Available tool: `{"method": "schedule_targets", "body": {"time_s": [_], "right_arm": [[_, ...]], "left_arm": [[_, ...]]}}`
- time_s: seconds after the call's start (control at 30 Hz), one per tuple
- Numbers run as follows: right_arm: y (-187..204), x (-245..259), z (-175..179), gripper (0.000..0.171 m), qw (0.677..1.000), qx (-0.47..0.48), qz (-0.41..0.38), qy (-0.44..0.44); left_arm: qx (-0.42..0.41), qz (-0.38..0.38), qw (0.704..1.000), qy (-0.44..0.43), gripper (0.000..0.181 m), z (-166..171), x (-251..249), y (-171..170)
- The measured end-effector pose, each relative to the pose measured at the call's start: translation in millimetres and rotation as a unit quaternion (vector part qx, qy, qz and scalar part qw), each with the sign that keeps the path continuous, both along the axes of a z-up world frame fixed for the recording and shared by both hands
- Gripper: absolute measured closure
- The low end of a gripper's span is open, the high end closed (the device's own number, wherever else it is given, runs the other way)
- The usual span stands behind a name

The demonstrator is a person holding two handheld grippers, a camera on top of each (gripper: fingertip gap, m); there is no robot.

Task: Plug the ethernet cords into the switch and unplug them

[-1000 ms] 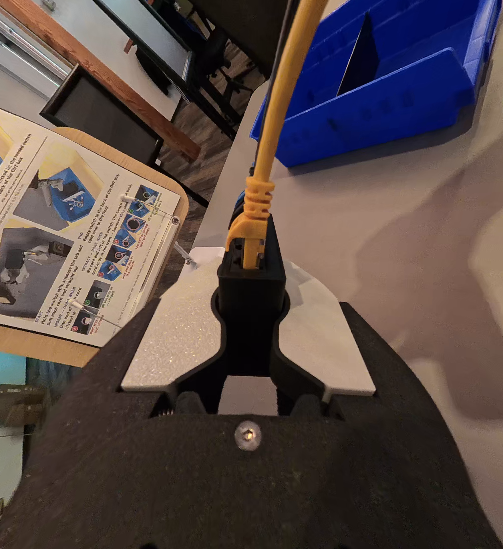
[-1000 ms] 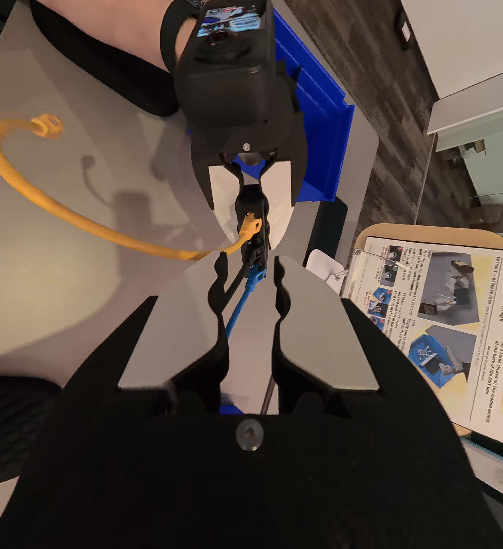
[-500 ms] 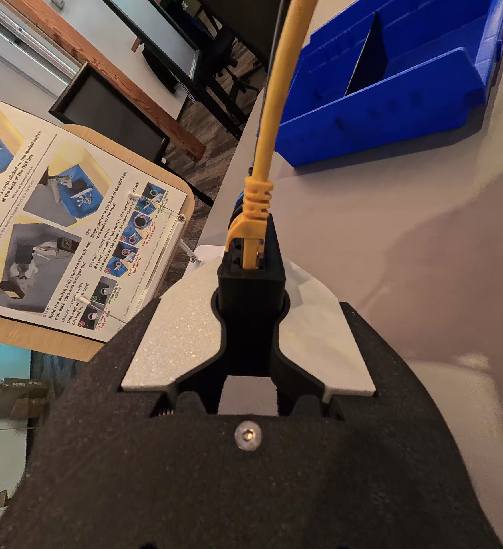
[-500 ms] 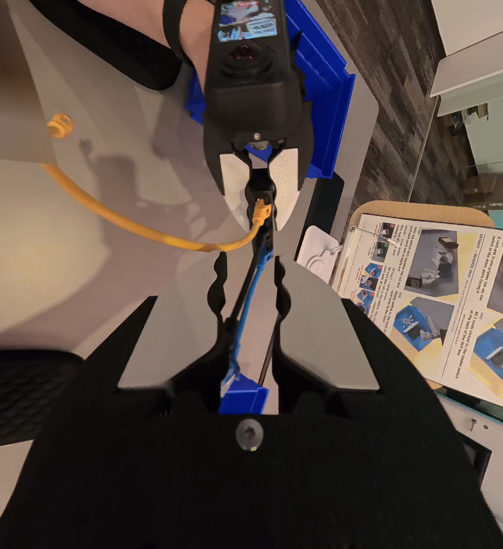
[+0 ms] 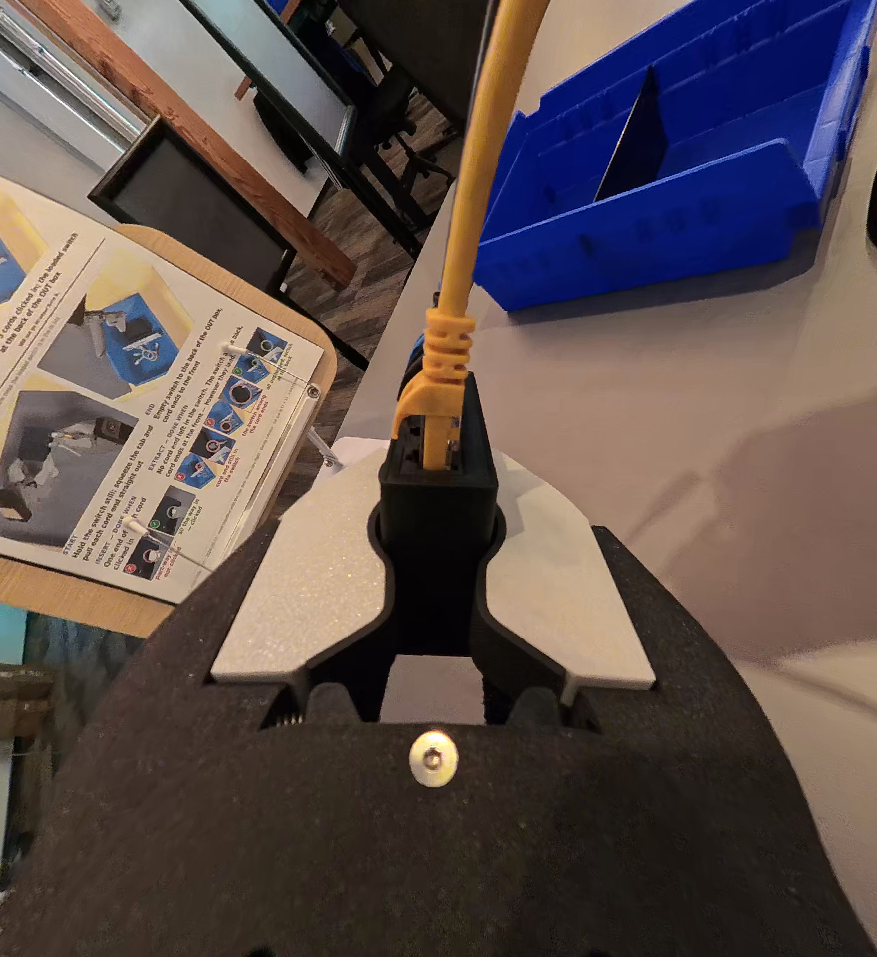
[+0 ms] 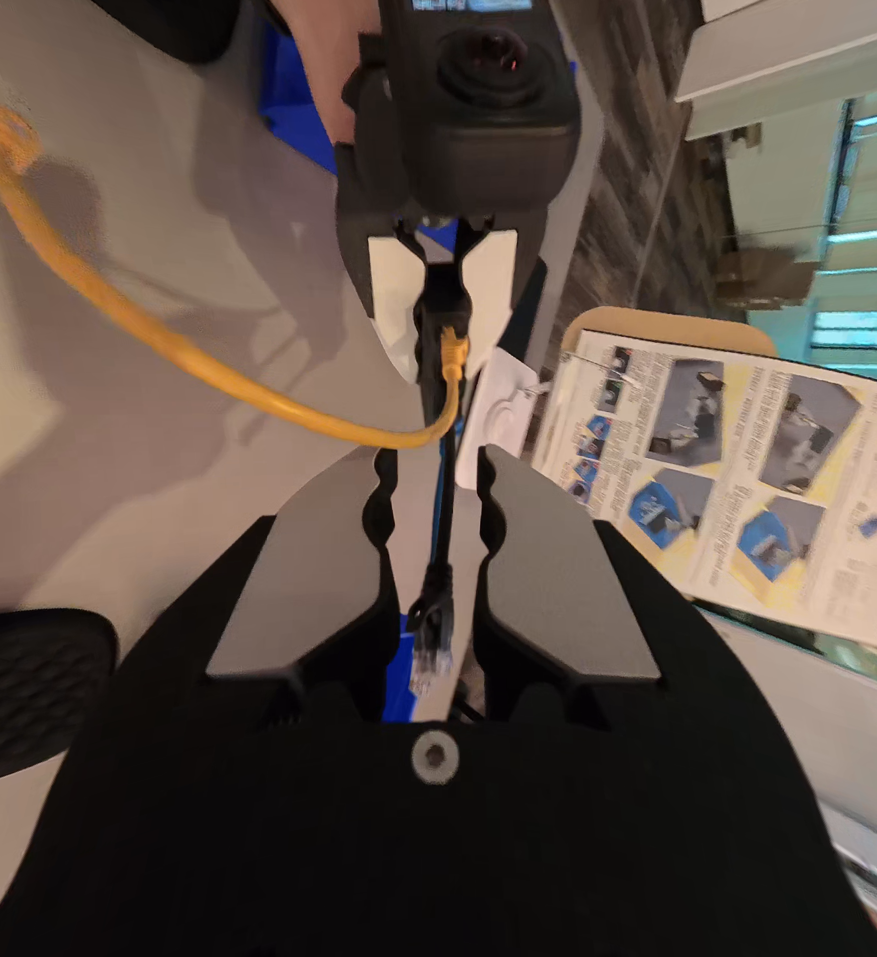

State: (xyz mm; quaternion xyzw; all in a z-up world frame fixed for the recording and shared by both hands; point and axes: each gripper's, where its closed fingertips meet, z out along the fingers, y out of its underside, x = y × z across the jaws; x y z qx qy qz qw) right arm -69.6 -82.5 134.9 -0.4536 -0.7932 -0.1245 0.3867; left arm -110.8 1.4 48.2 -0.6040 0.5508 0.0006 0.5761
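My left gripper (image 5: 439, 492) is shut on the small black switch (image 5: 436, 549) and holds it above the grey table. The yellow cord's plug (image 5: 441, 409) sits in one port. A blue plug shows just behind it. In the right wrist view the left gripper (image 6: 444, 357) faces me with the switch (image 6: 439, 310). The yellow cord (image 6: 177, 347) loops left to its free end (image 6: 1, 134). A black cord (image 6: 444, 497) and a blue cord hang from the switch between the fingers of my open right gripper (image 6: 433, 466). Their free plugs (image 6: 433, 621) lie deep between its fingers, ungripped.
A blue divided bin (image 5: 685, 207) stands on the table beyond the switch. An instruction sheet on a wooden board (image 5: 115, 414) stands off the table's edge and also shows in the right wrist view (image 6: 736, 466). A white round device (image 6: 498, 414) lies near that edge. A black mesh pad (image 6: 22, 689) lies at the left. The grippers' ends are close to 12 centimeters from one another.
The right gripper and the held switch have closed in on each other. The black and blue cords' free plugs now sit deep between the right fingers. The left grip is unchanged.
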Motion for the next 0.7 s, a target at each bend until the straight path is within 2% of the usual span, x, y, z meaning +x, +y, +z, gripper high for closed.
{"method": "schedule_targets", "body": {"time_s": [0.07,0.27,0.5,0.7], "right_arm": [[-3,-4,-3,0.143,0.999,-0.044,0.015,-0.009],[1,-17,-8,0.141,0.994,-0.086,0.061,-0.02],[16,-25,-26,0.143,0.992,-0.098,0.059,-0.047],[21,-34,-34,0.145,0.991,-0.123,0.056,-0.018]], "left_arm": [[-0.006,-0.01,1.0,-0.002,0.152,-1,5,-4],[-0.027,-0.034,0.999,-0.025,0.152,-1,16,-12],[-0.03,-0.038,0.998,-0.029,0.151,-5,24,-15],[-0.011,-0.048,0.997,-0.058,0.152,5,26,-17]]}}
